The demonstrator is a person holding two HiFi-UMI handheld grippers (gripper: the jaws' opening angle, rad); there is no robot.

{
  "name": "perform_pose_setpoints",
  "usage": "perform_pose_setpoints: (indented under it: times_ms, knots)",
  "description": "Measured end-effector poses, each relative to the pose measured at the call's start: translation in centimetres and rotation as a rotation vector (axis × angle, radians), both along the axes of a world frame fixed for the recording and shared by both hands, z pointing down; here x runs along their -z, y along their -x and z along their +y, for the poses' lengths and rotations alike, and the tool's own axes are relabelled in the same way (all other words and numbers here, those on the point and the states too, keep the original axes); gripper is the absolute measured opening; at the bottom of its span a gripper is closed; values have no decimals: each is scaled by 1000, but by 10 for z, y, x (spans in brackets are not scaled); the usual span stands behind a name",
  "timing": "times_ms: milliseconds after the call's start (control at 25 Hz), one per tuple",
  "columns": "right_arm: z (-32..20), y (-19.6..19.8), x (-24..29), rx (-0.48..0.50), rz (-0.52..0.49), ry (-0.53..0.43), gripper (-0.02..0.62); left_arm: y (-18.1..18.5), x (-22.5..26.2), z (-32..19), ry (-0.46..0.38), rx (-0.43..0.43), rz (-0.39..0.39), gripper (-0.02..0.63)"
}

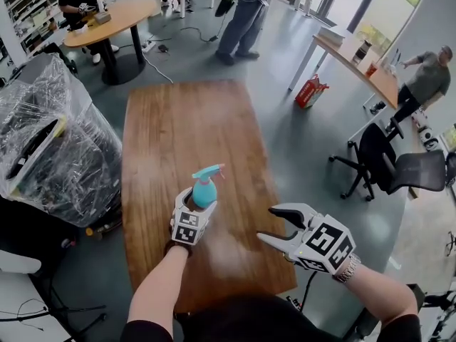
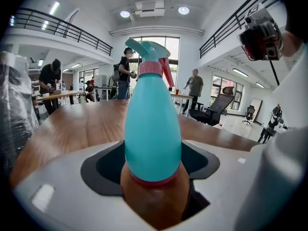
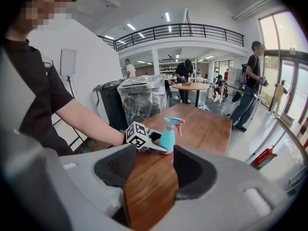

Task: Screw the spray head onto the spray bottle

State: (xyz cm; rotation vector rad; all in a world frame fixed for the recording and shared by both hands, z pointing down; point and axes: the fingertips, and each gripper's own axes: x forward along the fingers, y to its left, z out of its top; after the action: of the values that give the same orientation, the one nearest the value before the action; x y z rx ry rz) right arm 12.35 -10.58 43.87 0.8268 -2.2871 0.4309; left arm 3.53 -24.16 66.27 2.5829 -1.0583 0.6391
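A teal spray bottle [image 1: 204, 191] stands upright near the front of the wooden table [image 1: 185, 120]. Its teal spray head [image 1: 208, 170], with a pink collar and trigger, sits on the bottle's neck. My left gripper [image 1: 200, 204] is shut on the bottle's lower body, and the left gripper view shows the bottle [image 2: 151, 129] filling the gap between the jaws. To the right, over the table's front corner, my right gripper [image 1: 267, 224] is open and empty. In the right gripper view the bottle [image 3: 167, 137] stands ahead of those open jaws, apart from them.
A large plastic-wrapped load [image 1: 50, 141] stands off the table's left side. A black office chair [image 1: 399, 169] is to the right, with a red bag [image 1: 311, 91] on the floor beyond it. A round table [image 1: 107, 20] and several people are at the back.
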Motion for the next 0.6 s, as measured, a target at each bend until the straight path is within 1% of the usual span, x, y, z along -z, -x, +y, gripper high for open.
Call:
perform_pose_setpoints:
  times_ms: [120, 240, 360, 440, 600]
  knots:
    - [3, 7, -3, 1, -16, -1, 232, 0, -5, 4, 16, -14, -34, 383]
    - [5, 14, -5, 1, -34, -4, 232, 1, -7, 5, 14, -31, -59, 383]
    - [7, 21, -6, -9, -57, -10, 229, 4, -7, 7, 33, -32, -63, 383]
    - [9, 26, -9, -17, -72, -16, 227, 9, -5, 9, 39, -29, -72, 397]
    - [12, 33, -16, -30, -98, -22, 222, 18, 6, 16, 26, -20, -75, 398]
